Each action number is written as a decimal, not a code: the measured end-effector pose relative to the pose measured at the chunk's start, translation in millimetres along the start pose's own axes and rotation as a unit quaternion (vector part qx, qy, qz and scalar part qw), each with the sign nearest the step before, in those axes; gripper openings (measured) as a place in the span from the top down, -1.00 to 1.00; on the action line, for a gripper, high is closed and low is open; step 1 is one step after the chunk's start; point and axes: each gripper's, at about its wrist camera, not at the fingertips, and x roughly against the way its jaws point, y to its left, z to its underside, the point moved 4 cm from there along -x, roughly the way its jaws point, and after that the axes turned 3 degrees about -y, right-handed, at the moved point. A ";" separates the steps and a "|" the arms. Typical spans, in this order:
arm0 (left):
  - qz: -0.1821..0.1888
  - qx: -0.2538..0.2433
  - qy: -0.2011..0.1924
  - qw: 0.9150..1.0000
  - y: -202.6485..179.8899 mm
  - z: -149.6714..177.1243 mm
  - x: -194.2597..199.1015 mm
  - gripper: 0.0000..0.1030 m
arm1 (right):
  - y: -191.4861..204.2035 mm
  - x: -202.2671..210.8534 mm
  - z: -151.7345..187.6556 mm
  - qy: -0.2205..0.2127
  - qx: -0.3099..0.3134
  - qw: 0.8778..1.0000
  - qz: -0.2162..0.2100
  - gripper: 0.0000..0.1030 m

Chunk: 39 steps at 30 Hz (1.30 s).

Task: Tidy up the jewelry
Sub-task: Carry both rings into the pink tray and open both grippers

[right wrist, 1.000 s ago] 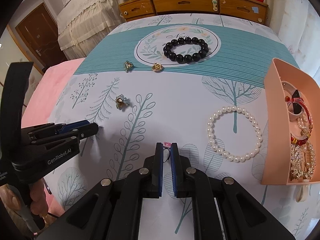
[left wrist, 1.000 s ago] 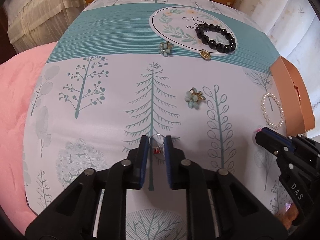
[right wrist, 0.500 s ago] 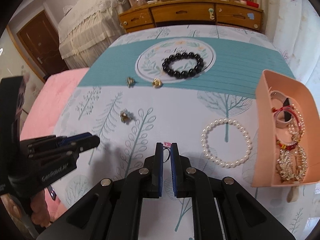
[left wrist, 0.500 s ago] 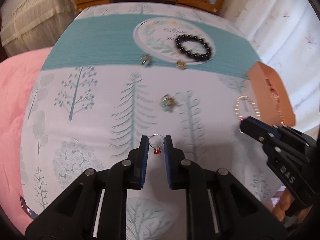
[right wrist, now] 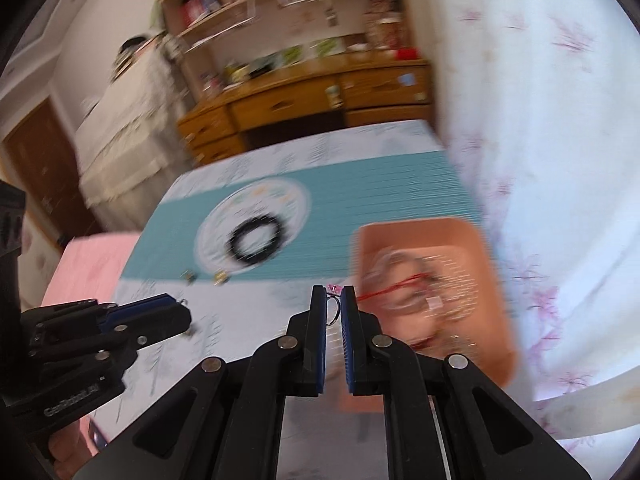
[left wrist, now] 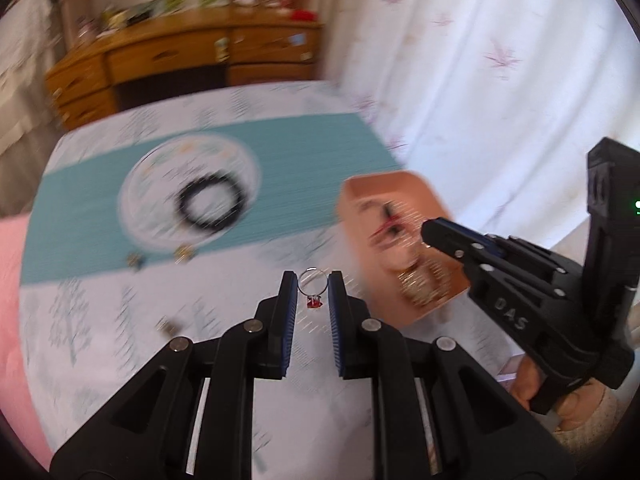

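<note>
Bedroom w/ a wooden dresser [left wrist: 188, 56] at the far side and a white curtain with pink leaf print [left wrist: 480, 60] on the right; both views were heavily blurred. Work surface was a bed cover printed with pale trees and a teal band [left wrist: 304, 172] across its far part.

My left gripper [left wrist: 313, 294] was clamped on a thin silver ring with a small red stone [left wrist: 313, 286], hoop up between the blue pads, stone hanging below, held clear above the cover. My right gripper [right wrist: 333, 304] was closed tight on a thin dark ring w/ a pink bit at the top [right wrist: 334, 300], right beside the near-left corner of the peach plastic tray [right wrist: 492, 280].

That tray sat near the cover's right edge, holding a tangle of jewelry: red cord and gold pieces, too smeared to sort out. A black bead bracelet [left wrist: 210, 202] lay inside the white round print on the teal band. Two small charms [left wrist: 182, 253] sat at the band's near edge, another small piece [left wrist: 168, 326] closer to the near-left. A hand [left wrist: 576, 404] showed under the right gripper's handle.
</note>
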 end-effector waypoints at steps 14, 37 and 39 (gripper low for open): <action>0.065 -0.043 0.084 0.993 -85.1 -5.2 -95.4 0.74 | -92.5 4.1 1.6 0.016 -0.091 0.996 -0.017 0.86; 0.075 -0.036 0.082 0.993 -63.3 40.1 -51.4 -0.07 | -83.7 -57.0 13.9 0.079 -0.180 0.977 -0.088 0.80; 0.073 -0.025 0.080 0.994 -55.0 42.8 -42.7 -0.07 | -83.7 -56.7 14.1 0.079 -0.183 0.976 -0.087 0.78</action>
